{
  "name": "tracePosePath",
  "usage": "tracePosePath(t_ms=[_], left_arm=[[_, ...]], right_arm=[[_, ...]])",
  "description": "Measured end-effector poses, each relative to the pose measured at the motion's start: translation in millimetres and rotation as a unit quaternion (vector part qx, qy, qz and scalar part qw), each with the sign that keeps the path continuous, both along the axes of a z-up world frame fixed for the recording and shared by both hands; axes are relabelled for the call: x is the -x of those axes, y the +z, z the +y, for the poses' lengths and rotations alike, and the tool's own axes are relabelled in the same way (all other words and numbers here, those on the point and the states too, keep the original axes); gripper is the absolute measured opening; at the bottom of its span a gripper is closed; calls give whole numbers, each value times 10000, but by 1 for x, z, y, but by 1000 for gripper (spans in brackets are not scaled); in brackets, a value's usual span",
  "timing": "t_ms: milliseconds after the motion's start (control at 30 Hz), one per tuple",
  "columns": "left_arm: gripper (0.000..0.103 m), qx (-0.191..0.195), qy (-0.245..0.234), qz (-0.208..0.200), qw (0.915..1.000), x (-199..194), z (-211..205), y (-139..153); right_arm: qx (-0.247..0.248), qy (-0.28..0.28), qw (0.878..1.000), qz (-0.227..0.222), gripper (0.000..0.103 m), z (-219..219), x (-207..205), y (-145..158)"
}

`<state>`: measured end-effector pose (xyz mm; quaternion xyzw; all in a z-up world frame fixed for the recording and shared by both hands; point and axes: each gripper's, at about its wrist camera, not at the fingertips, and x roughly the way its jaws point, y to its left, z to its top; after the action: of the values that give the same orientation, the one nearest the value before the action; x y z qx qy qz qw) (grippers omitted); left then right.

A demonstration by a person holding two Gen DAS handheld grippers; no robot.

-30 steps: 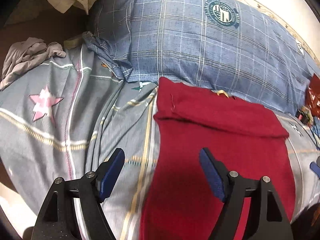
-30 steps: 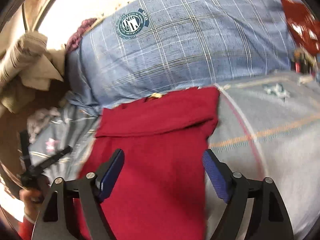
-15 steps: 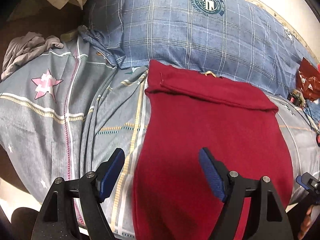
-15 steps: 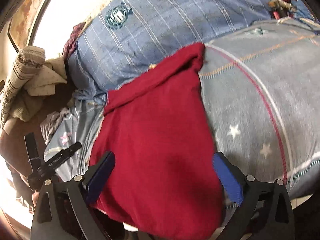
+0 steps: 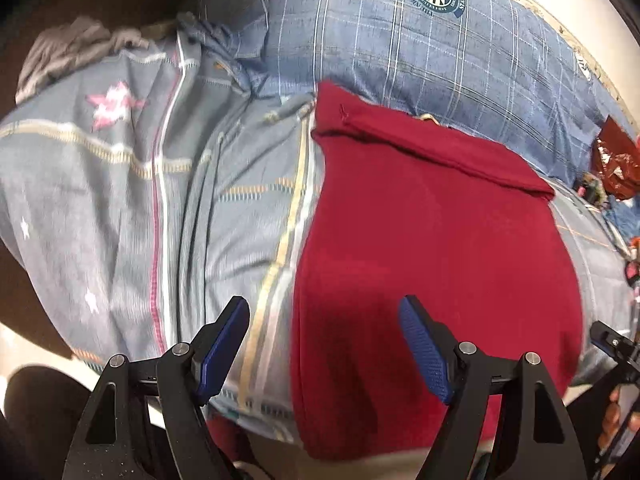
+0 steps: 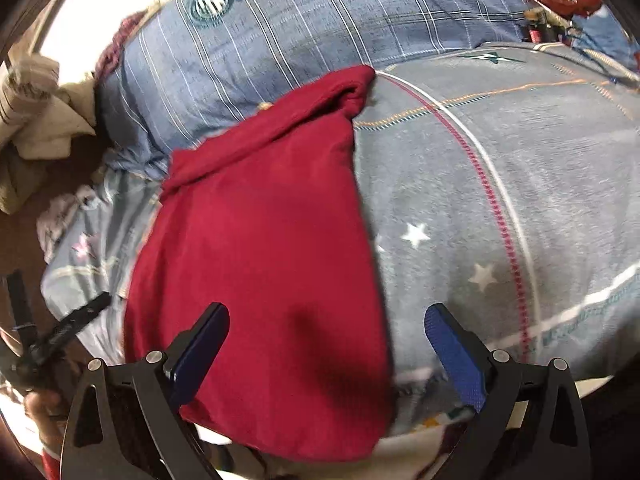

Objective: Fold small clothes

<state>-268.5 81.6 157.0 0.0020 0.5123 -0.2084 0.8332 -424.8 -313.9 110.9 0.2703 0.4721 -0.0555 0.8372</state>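
A dark red garment (image 5: 432, 240) (image 6: 264, 248) lies flat on the grey star-print bedspread (image 5: 120, 208) (image 6: 500, 208), its far end folded over into a band, its near end hanging over the bed's edge. My left gripper (image 5: 324, 332) hovers open above the garment's near left edge, nothing between its blue pads. My right gripper (image 6: 328, 340) stands wide open over the garment's near right edge, empty. Each gripper shows at the side of the other's view: the right gripper (image 5: 612, 344), the left gripper (image 6: 60, 328).
A blue plaid pillow (image 5: 400, 48) (image 6: 320, 28) with a round badge lies behind the garment. Grey crumpled cloth (image 5: 68, 52) and beige clothes (image 6: 36, 120) sit at the far left. Red packaging and small clutter (image 5: 612, 164) lie at the far right.
Both grippers have drawn back toward the near edge of the bed. The right jaws have spread wider. The red garment lies as before.
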Motion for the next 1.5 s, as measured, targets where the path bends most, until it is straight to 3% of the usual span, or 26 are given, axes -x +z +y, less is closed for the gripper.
tracePosePath(t_ms=[133, 400, 567, 633, 667, 700, 767, 867, 1000, 1233, 1300, 1367, 1433, 1467, 1500], left_arm=[[77, 145, -42, 304, 9994, 5, 12, -7], [77, -97, -211, 652, 9976, 5, 8, -35], [77, -8, -145, 622, 9980, 4, 6, -40], [75, -15, -270, 700, 9972, 7, 5, -41], [75, -9, -307, 707, 9970, 10, 4, -42], [75, -45, -361, 672, 9971, 12, 3, -43], [75, -173, -417, 616, 9971, 14, -1, -45], [75, -106, -403, 653, 9970, 14, -1, -45], [75, -37, -351, 714, 9968, 14, 2, -45], [76, -2, -303, 752, 9967, 13, 1, -46], [76, -35, -312, 734, 9968, 13, -1, -46], [66, -79, -354, 685, 9970, 13, -3, -45], [13, -136, -311, 642, 9974, 12, -1, -41], [8, -61, -330, 700, 9970, 10, 1, -41], [8, 101, -359, 853, 9957, 7, 3, -41]], right_arm=[[68, 201, 9996, 167, 99, 4, 6, 1], [217, 687, 9945, 760, 95, 20, 15, -19], [206, 760, 9942, 729, 92, 19, 15, -21], [197, 785, 9947, 634, 80, 20, 18, -17], [179, 806, 9949, 572, 59, 21, 19, -13], [62, 879, 9949, 495, 46, 21, 20, -11], [-225, 1088, 9929, 414, 47, 21, 19, -11], [-239, 957, 9941, 445, 50, 16, 18, -14], [-410, 1079, 9926, 380, 63, 18, 20, -13], [-799, 1533, 9834, 556, 62, 33, 23, -18], [-702, 1677, 9813, 637, 57, 41, 24, -22], [-602, 1716, 9805, 747, 42, 47, 19, -26], [-638, 1712, 9813, 609, 23, 47, 19, -21], [-696, 1698, 9817, 502, 14, 46, 19, -18], [-822, 1680, 9818, 338, 13, 44, 20, -12]])
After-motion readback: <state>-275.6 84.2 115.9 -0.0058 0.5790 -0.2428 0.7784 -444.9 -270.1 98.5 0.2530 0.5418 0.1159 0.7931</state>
